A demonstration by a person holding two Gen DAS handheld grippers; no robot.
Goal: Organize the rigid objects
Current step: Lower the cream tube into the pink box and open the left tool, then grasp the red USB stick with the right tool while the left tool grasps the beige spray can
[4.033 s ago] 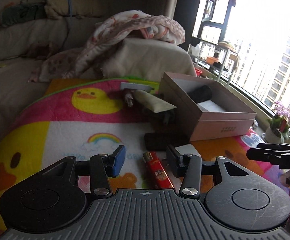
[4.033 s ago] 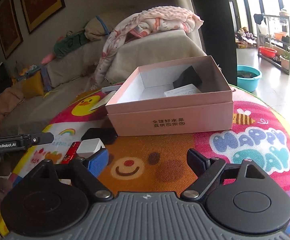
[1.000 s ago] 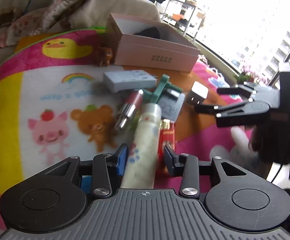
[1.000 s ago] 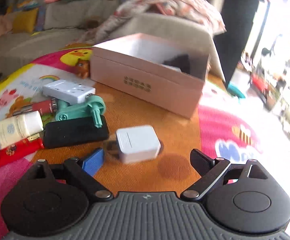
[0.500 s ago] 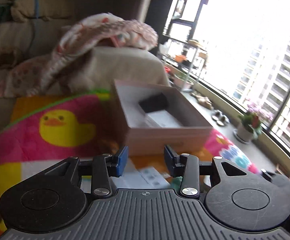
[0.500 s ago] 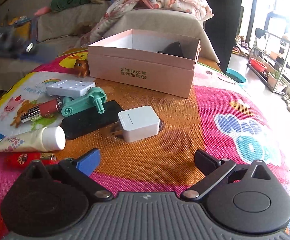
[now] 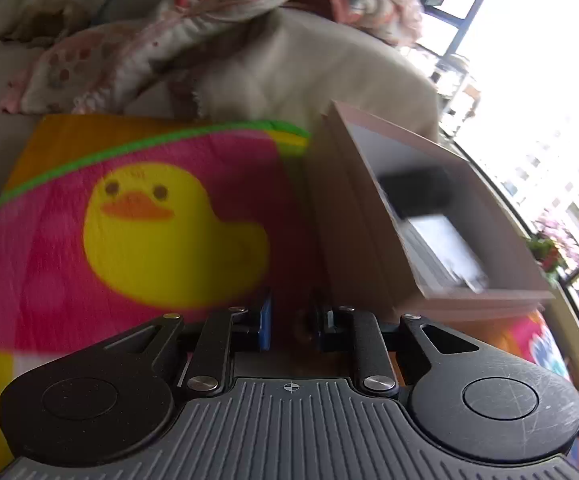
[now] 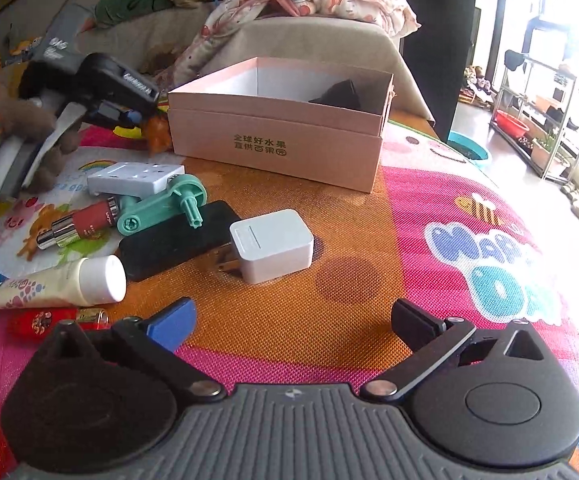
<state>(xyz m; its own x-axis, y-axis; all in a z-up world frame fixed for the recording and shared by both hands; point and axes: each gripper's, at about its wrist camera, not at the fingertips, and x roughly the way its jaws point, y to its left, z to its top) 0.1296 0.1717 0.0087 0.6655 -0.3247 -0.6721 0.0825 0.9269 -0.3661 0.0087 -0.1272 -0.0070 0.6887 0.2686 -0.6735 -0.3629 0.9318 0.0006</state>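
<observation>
Charger cube (image 8: 271,245), white with its prongs turned toward the left of the frame, lies at the centre of the right wrist view, just ahead of the right gripper (image 8: 293,316). That gripper's jaws stand wide apart and hold nothing, wide enough to take the cube.

Left of the cube, the loose items crowd together on the cartoon play mat (image 8: 449,216): a black flat case (image 8: 177,240) touching the cube's prongs, a green plastic crank (image 8: 161,202) lying across the case, a white power strip (image 8: 135,178), a lipstick (image 8: 77,224), a cream tube (image 8: 57,284) and a red lighter (image 8: 53,322) at the lower left.

Beyond them, at upper centre, the pink box (image 8: 273,148) stands open with a black object (image 8: 339,94) already inside, so it is probably the collecting place.

The left gripper (image 7: 291,322) sits low beside the box's left wall, jaws narrowly parted. A blurred brown shape lies between them, likely the small orange toy (image 8: 156,130) by the box corner. Whether it is pinched I cannot tell.
</observation>
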